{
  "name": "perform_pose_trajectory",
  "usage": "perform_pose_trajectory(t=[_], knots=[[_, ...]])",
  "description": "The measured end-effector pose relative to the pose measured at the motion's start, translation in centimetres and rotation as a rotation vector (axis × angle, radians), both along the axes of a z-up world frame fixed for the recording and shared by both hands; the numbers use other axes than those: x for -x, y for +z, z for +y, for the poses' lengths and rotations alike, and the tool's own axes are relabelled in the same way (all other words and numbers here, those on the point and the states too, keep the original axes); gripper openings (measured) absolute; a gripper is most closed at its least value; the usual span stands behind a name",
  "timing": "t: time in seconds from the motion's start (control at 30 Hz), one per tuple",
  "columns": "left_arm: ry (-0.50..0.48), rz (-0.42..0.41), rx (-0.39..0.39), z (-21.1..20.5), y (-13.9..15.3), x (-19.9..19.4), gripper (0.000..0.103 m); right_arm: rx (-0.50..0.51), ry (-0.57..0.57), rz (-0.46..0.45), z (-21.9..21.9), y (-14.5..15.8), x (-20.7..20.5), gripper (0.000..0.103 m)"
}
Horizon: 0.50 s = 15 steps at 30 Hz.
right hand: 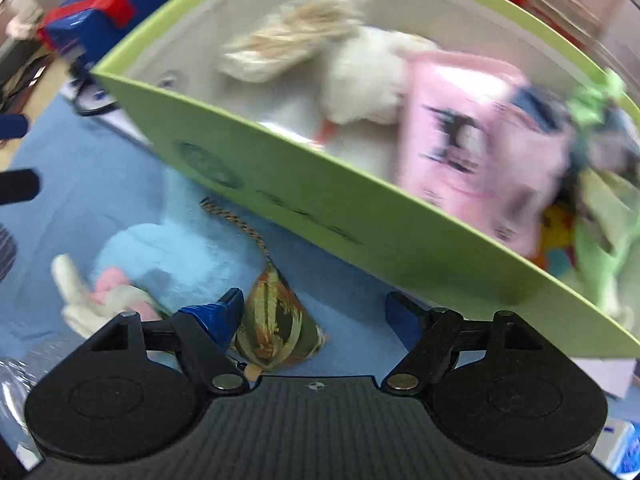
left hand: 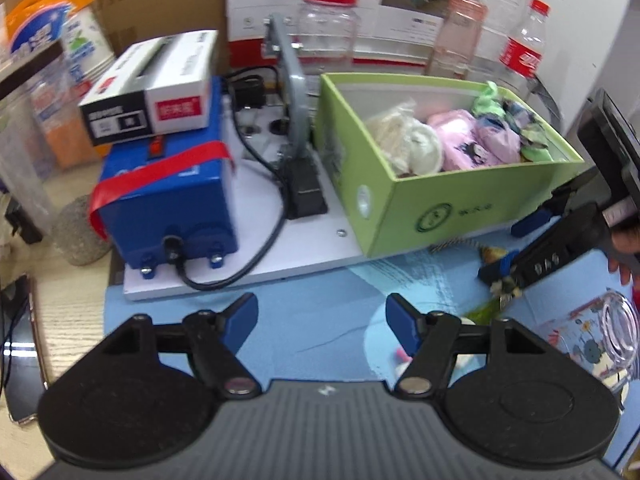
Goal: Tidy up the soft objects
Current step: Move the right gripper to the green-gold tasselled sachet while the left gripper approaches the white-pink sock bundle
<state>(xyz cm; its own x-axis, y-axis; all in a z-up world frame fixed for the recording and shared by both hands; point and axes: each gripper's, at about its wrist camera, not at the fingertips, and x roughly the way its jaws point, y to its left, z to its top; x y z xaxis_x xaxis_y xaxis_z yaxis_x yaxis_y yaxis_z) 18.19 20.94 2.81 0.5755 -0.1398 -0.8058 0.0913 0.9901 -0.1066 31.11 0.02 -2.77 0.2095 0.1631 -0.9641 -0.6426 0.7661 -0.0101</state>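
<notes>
A green box (left hand: 472, 204) stands on a white board and holds several soft toys: a cream one (left hand: 404, 140), a pink one (left hand: 468, 140) and green ones (left hand: 492, 100). The right wrist view shows the box (right hand: 320, 200) close up and blurred. My left gripper (left hand: 322, 322) is open and empty over the blue mat. My right gripper (right hand: 314, 314) is open just in front of the box, beside a small olive and gold pouch (right hand: 276, 320) on a cord. It also shows in the left wrist view (left hand: 520, 248). A light blue plush (right hand: 172, 256) with a pink and white toy (right hand: 104, 296) lies on the mat.
A blue machine (left hand: 168, 196) with red tape, a carton (left hand: 152, 88) on top and black cables stands left of the box. Plastic bottles (left hand: 524, 44) and a jar (left hand: 328, 20) stand behind it. A clear glass (left hand: 620, 328) lies at the right. A phone (left hand: 18, 344) lies at the left.
</notes>
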Motion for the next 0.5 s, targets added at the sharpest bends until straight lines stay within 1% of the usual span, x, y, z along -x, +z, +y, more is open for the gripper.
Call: perform_pose_trajectory(t=[0.17,0.27,0.33,0.4,0.43,0.5], knots=[[-0.109,0.047,0.022,-2.7,-0.1,-1.1,0.069,-0.008,-0.134,-0.006,-6.1,-0.2,-0.4,0.066],[-0.182,0.095,0.026,-4.7,-0.7,-2.3,0.069,-0.004,-0.191,-0.045,-9.6,-0.2,0.3,0.066],[-0.238,0.132,0.021,-6.1,-1.2,-3.2,0.069,0.016,-0.229,-0.096,-11.8,-0.1,1.1,0.066],[-0.278,0.166,0.016,-7.3,-1.7,-4.1,0.069,0.04,-0.252,-0.177,-13.3,0.2,2.1,0.066],[-0.306,0.184,0.011,-7.9,-1.9,-4.4,0.069,0.034,-0.258,-0.21,-14.1,0.4,2.7,0.066],[-0.372,0.226,-0.012,-9.3,-2.7,-5.0,0.069,-0.034,-0.276,-0.241,-15.6,1.0,3.8,0.066]])
